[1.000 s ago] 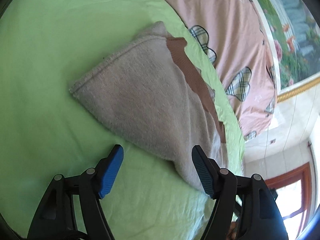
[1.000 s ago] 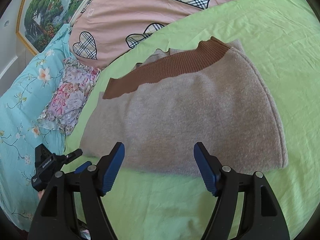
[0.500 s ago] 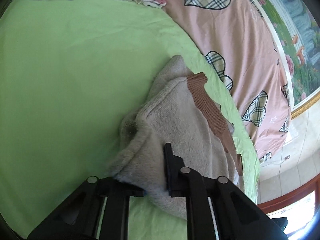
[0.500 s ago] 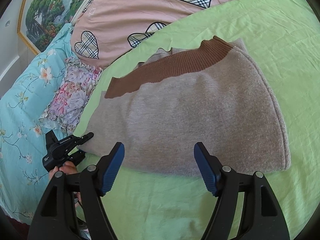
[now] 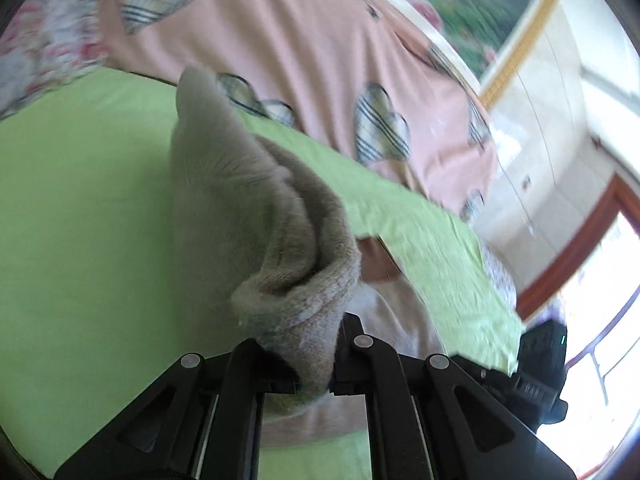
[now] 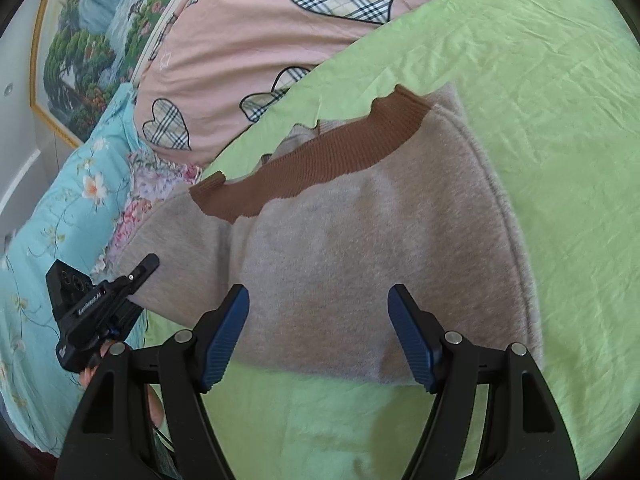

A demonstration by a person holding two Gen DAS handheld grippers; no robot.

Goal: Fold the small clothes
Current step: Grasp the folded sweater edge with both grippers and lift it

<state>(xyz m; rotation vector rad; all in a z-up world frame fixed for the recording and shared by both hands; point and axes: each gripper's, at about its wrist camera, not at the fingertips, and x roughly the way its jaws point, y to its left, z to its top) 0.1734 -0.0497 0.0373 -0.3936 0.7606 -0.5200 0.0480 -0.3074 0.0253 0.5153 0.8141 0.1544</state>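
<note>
Fleece sweater point(image 6: 360, 248) looks soft and limp, so we pinch its corner in the left gripper point(image 5: 312, 380); the right gripper point(image 6: 318, 336) stays spread.

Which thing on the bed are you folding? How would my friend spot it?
Look at the green sheet over the bed, below the pink quilt with checked hearts. The fuzzy grey sweater lies there, one corner pinched by the left gripper. Only it has a brown ribbed band.
</note>
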